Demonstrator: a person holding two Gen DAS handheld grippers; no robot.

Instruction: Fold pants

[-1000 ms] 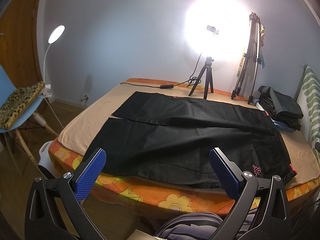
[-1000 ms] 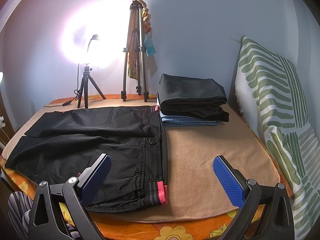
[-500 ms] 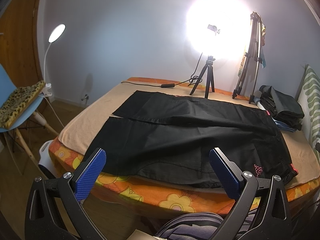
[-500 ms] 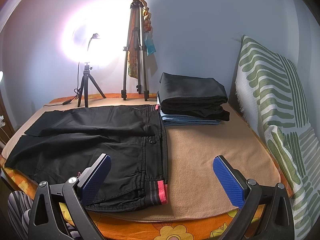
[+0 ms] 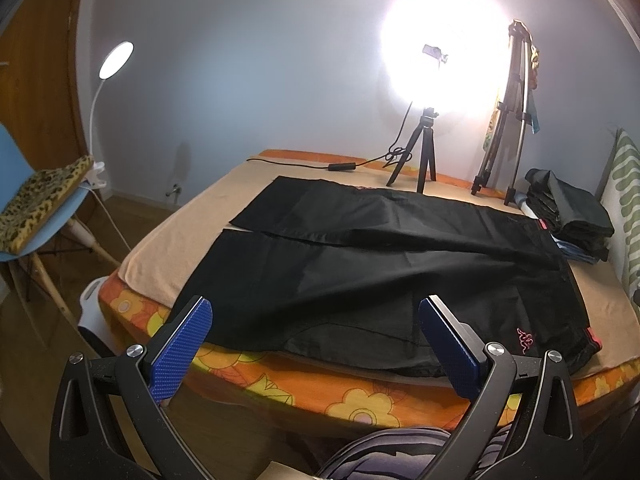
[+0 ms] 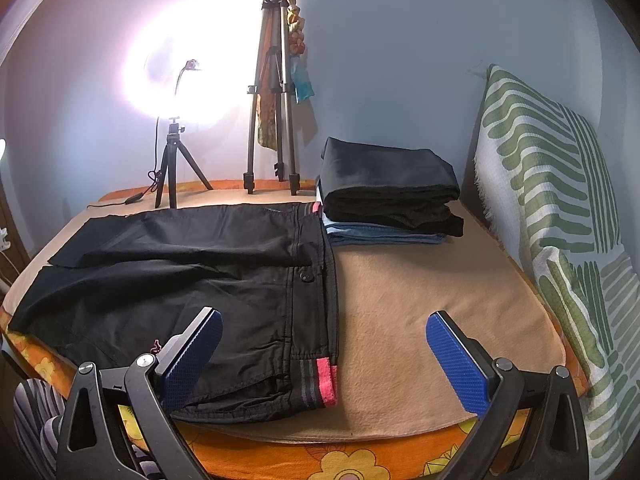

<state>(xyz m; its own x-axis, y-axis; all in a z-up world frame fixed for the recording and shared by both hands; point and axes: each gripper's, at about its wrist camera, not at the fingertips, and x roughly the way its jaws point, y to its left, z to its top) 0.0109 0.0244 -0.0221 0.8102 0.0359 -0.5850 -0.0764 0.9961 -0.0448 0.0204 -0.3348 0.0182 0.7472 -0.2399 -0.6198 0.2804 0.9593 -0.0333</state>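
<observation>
Black pants (image 5: pixel 360 264) lie spread flat on a beige blanket (image 5: pixel 168 248) over the table, legs to the left, waistband with red-pink tabs to the right. They also show in the right wrist view (image 6: pixel 208 276), waistband end (image 6: pixel 320 376) near the front edge. My left gripper (image 5: pixel 316 344) is open and empty, held in front of the table edge below the near leg. My right gripper (image 6: pixel 324 356) is open and empty, just above the near waistband corner.
A stack of folded clothes (image 6: pixel 388 204) sits at the back right. A ring light on a small tripod (image 5: pixel 424 148) and a tall tripod (image 6: pixel 272 120) stand at the far edge. A green striped cushion (image 6: pixel 560 216) leans at right. A blue chair (image 5: pixel 36 220) stands left.
Both grippers have drifted very slightly; the views are almost the same. The pants have not moved and both grippers stay open.
</observation>
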